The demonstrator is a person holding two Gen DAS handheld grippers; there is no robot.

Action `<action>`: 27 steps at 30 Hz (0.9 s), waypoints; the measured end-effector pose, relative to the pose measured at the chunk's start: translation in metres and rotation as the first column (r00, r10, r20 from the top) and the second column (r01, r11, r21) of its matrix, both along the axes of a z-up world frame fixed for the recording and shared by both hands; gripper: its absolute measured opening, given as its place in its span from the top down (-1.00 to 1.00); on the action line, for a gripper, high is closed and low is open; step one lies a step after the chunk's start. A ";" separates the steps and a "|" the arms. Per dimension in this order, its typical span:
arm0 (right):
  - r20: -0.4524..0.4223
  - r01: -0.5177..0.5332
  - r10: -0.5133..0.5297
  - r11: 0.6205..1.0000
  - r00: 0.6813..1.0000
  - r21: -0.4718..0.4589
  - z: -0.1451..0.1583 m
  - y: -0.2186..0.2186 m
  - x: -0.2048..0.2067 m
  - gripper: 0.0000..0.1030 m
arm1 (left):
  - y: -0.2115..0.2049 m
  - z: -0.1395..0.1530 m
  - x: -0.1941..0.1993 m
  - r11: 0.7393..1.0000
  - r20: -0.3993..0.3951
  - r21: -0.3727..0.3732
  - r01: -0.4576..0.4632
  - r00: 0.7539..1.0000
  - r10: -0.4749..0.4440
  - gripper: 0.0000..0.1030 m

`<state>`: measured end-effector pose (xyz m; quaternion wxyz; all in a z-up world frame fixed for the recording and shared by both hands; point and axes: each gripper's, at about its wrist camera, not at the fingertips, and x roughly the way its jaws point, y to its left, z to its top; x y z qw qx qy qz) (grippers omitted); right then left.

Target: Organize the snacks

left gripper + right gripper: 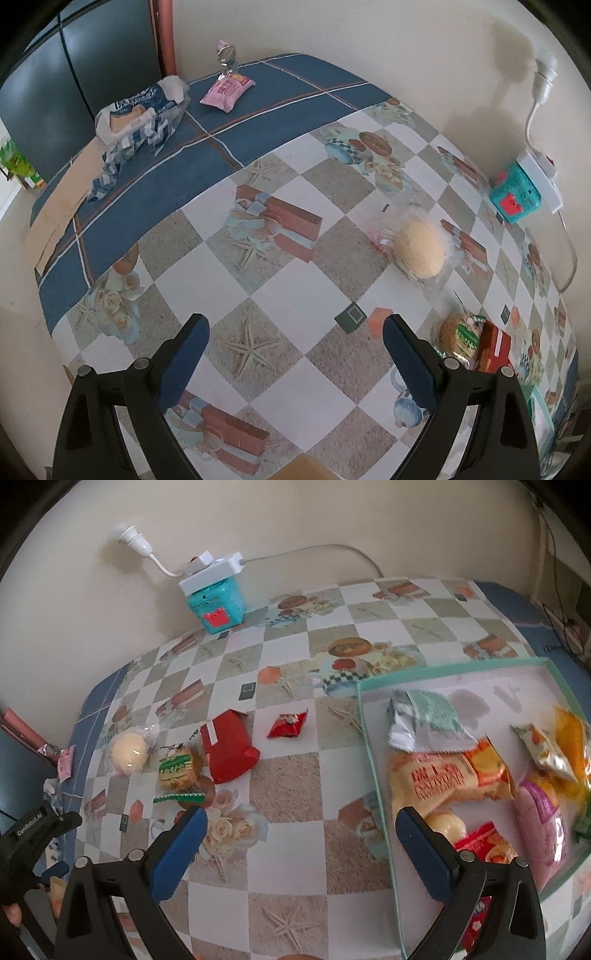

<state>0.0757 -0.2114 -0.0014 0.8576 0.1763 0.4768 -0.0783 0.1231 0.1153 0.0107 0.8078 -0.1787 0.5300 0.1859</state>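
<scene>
In the left wrist view my left gripper [295, 328] stands open above the checkered tablecloth [295, 280], nothing between its blue pads. A wrapped pale bun [419, 247] lies ahead to the right, a green-labelled biscuit pack [460, 336] beside the right finger. Far back lie a pink packet [227, 90] and a blue-white bag [142, 114]. In the right wrist view my right gripper [301, 818] is open and empty. A teal-rimmed tray [373, 746] at the right holds several snack packets. Left of it lie a red pouch [229, 746], a small red packet [288, 725], the biscuit pack [177, 768] and the bun [129, 753].
A teal toy box [218, 602] with a white power strip [212, 570] on top stands against the wall; its cable runs along the table's back. The left gripper's black body [33, 834] shows at the lower left. A dark cabinet [44, 96] stands beyond the table's far left.
</scene>
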 end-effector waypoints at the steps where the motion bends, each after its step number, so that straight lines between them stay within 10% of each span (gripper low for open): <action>1: 0.006 -0.010 0.010 1.000 1.000 -0.014 0.001 0.003 0.003 -1.00 | 0.002 -0.001 0.002 1.000 0.000 -0.009 -0.005 1.000 0.005 -0.85; 27: -0.039 -0.099 0.095 0.987 0.995 -0.125 -0.005 -0.012 0.090 -0.95 | -0.072 -0.030 0.063 0.962 0.044 -0.122 0.243 0.970 -0.239 -0.85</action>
